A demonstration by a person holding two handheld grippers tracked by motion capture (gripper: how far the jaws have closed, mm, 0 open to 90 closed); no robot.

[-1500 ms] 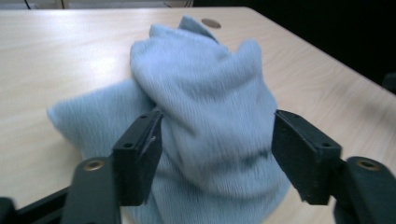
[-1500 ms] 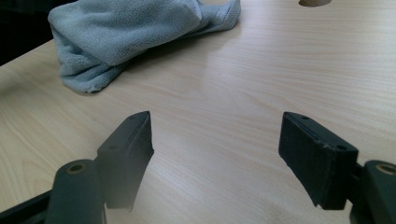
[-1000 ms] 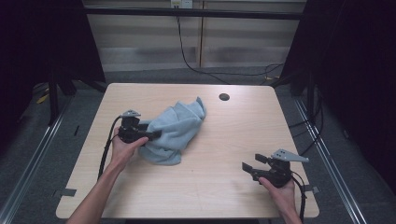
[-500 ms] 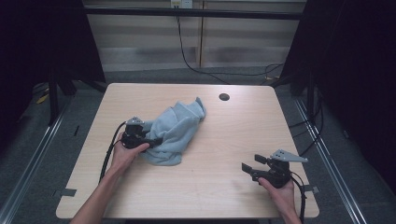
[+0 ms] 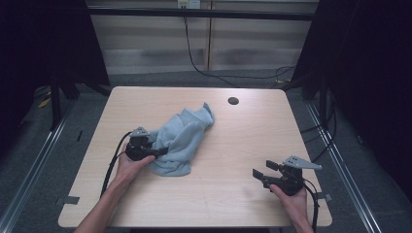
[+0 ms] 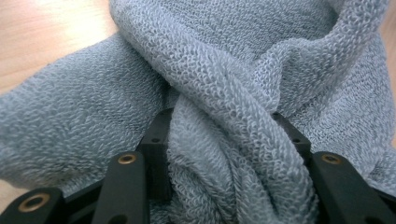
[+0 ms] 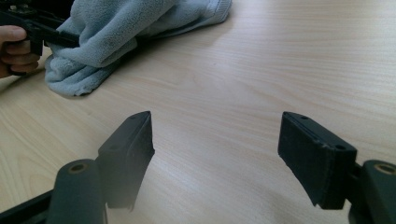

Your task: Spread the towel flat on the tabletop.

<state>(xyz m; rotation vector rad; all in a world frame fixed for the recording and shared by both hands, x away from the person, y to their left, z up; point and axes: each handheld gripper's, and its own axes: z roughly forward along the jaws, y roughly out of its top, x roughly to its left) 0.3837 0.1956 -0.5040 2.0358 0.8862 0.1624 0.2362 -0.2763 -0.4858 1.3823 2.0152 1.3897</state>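
A pale wooden table (image 5: 228, 145) sits amid dark surroundings. Left of centre, the left gripper (image 5: 158, 151) reaches level into a crumpled blue-grey towel (image 5: 184, 138), its jaws just closing, clamped around a thick terry fold. At lower right, the right gripper (image 5: 260, 174) rests with jaws spread wide.

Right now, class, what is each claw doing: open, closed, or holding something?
Left claw: its jaws have just been closing around a fold of the grey towel.
Right claw: open, holding nothing, over the table.
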